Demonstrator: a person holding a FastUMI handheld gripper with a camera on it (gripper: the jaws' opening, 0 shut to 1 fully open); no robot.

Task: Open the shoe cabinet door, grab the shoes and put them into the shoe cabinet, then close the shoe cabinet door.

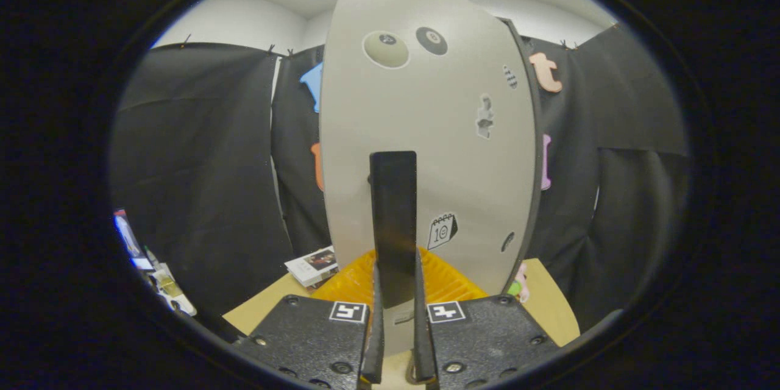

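The gripper (395, 332) stands clenched on the tall black rectangular handle (393, 219) of the pale grey shoe cabinet door (426, 134), one finger pressing each side of the handle's lower end; the handle rises straight from between the fingers toward twelve o'clock; the door, dotted with small stickers and two round marks near its top, stands upright just beyond the fingers; an orange ribbed plastic tray (448, 283) lies at the door's foot, spreading from eleven to one o'clock of the fingertips; a light wooden tabletop (557, 311) shows under it, reaching out toward two o'clock and ten o'clock; a small white printed booklet (312, 266) rests on the table at ten o'clock of the fingers, just beside the tray; a small pink-and-green object (519, 285) sits at the door's lower edge at two o'clock, too small to tell what it is.
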